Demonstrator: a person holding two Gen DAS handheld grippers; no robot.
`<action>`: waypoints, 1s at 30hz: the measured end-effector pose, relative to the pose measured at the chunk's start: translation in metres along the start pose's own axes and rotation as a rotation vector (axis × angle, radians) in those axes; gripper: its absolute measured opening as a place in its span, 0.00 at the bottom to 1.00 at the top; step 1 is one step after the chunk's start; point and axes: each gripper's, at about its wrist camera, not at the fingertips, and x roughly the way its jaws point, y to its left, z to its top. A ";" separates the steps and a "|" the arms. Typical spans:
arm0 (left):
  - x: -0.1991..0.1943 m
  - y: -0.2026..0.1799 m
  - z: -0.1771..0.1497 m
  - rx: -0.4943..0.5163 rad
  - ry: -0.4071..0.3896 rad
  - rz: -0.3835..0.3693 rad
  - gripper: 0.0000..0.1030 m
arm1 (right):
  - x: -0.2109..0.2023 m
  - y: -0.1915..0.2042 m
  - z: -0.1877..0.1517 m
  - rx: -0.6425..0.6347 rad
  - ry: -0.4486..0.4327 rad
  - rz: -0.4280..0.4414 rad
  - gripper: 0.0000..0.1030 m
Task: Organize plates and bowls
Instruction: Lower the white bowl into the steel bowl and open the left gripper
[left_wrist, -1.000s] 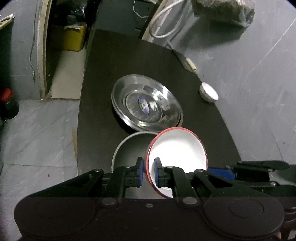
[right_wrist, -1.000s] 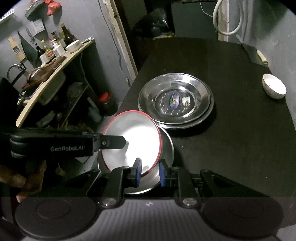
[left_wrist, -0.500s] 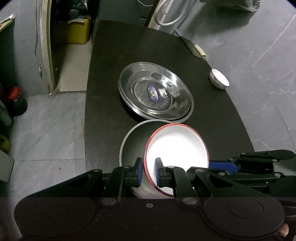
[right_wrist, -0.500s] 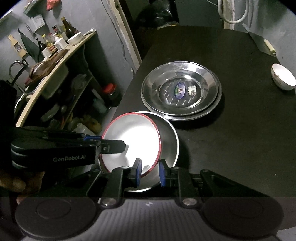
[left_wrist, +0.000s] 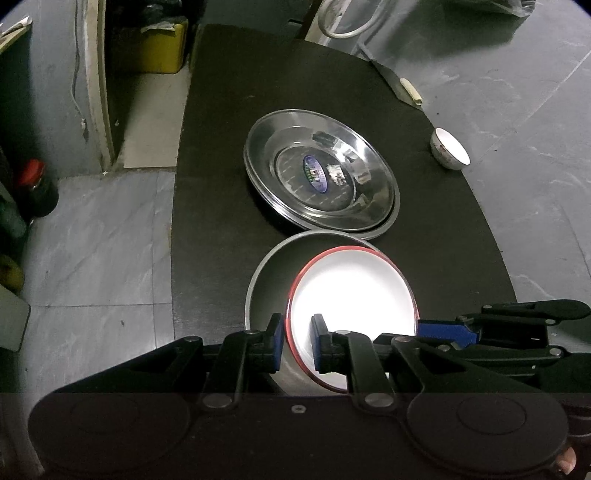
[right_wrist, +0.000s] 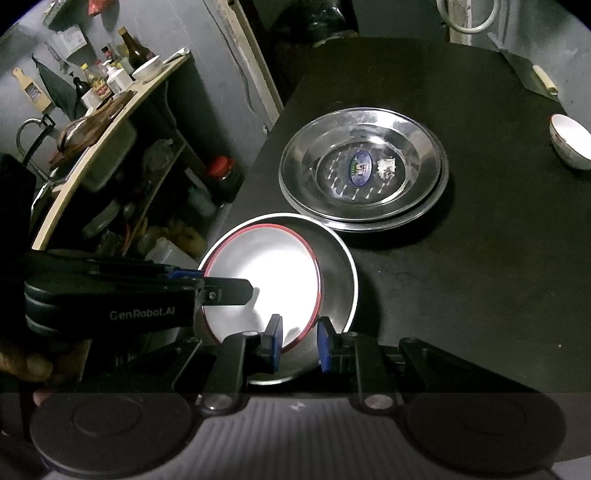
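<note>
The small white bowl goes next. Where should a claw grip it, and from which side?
Take the small white bowl by its rim from above, one finger inside, one outside. It sits open side up, apart from the stacked steel plates, so the rim is free all round; the rounded wall would probably slip.

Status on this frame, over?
Left tongs just opening, astride red-rimmed white plate; right tongs clamped on it. Plate inside round steel dish. Nothing in way.
</note>
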 end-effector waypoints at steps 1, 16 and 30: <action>0.001 0.001 0.000 -0.002 0.001 0.000 0.16 | 0.000 0.001 0.000 -0.001 0.002 0.002 0.22; 0.005 0.002 0.005 -0.001 0.000 -0.018 0.22 | 0.007 -0.002 0.005 0.022 0.028 -0.003 0.22; 0.002 0.003 0.006 -0.004 -0.011 -0.025 0.36 | 0.007 -0.005 0.004 0.036 0.024 -0.003 0.22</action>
